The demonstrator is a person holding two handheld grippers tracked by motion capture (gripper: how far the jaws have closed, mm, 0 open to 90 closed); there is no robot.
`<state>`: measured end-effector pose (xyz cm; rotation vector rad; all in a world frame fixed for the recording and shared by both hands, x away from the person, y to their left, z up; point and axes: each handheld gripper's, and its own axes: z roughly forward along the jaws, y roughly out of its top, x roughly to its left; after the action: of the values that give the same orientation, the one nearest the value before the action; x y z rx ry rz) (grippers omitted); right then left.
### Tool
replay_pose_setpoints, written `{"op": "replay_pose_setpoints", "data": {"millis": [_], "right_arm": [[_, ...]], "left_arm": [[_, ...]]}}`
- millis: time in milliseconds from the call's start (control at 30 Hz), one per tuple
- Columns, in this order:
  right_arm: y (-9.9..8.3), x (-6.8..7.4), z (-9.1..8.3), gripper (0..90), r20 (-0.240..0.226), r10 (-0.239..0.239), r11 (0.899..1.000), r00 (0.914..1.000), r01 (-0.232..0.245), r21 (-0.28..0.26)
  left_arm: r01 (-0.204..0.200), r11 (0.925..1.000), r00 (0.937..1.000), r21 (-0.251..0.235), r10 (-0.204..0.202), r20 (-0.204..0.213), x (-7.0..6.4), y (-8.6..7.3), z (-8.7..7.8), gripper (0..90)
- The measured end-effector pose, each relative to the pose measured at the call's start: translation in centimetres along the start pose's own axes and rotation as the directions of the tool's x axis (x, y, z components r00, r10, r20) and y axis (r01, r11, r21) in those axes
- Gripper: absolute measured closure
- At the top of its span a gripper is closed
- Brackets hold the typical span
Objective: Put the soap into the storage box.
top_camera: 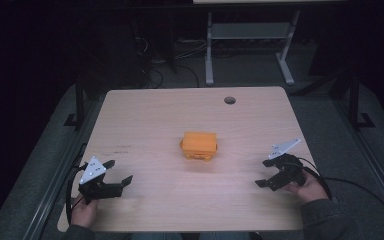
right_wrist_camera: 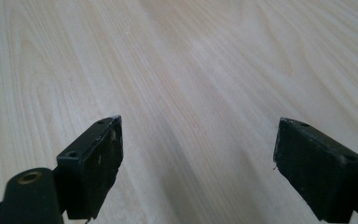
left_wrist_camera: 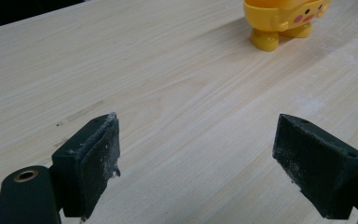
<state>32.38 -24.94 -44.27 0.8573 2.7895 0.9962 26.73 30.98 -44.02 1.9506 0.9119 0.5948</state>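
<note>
An orange-yellow toy figure [top_camera: 199, 145] with stubby feet and a cartoon face stands at the middle of the wooden table [top_camera: 150, 115]. In the left gripper view its lower part [left_wrist_camera: 284, 21] shows at the top right, well ahead of the jaws. My left gripper [top_camera: 118, 171] rests near the table's front left, open, nothing between its pads [left_wrist_camera: 95, 161]. My right gripper [top_camera: 264, 173] sits at the front right, also open and empty, with bare wood between its pads [right_wrist_camera: 100, 161].
A round cable hole [top_camera: 229, 100] lies near the table's far edge. Beyond the table stand a white metal frame [top_camera: 250, 35] and loose cables on the dark floor. Cables trail from both grippers off the table's front corners.
</note>
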Motion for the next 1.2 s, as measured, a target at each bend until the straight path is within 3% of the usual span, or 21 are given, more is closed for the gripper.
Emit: {"op": "replay_pose_setpoints", "data": {"millis": [533, 933, 1200], "right_arm": [[-2.7, 0.7, -0.5, 15.3, 0.022, 0.030, 0.999, 0.9993, -0.029, -0.013], [-4.2, 2.0, -0.8, 15.2, 0.050, 0.035, 0.998, 0.9981, -0.032, -0.061], [-4.9, 3.2, -0.5, 14.9, 0.067, 0.042, 0.998, 0.9969, -0.038, -0.054]], "left_arm": [[-0.006, 0.9999, 1.0000, 0.010, 0.006, 0.003, -0.1, 0.0, 0.1, 14.2], [-0.013, 0.9998, 0.9999, 0.013, 0.013, 0.007, -0.2, -0.1, 0.2, 14.2], [-0.015, 0.9998, 0.9999, 0.015, 0.015, 0.008, -0.2, -0.1, 0.1, 14.2]]}}
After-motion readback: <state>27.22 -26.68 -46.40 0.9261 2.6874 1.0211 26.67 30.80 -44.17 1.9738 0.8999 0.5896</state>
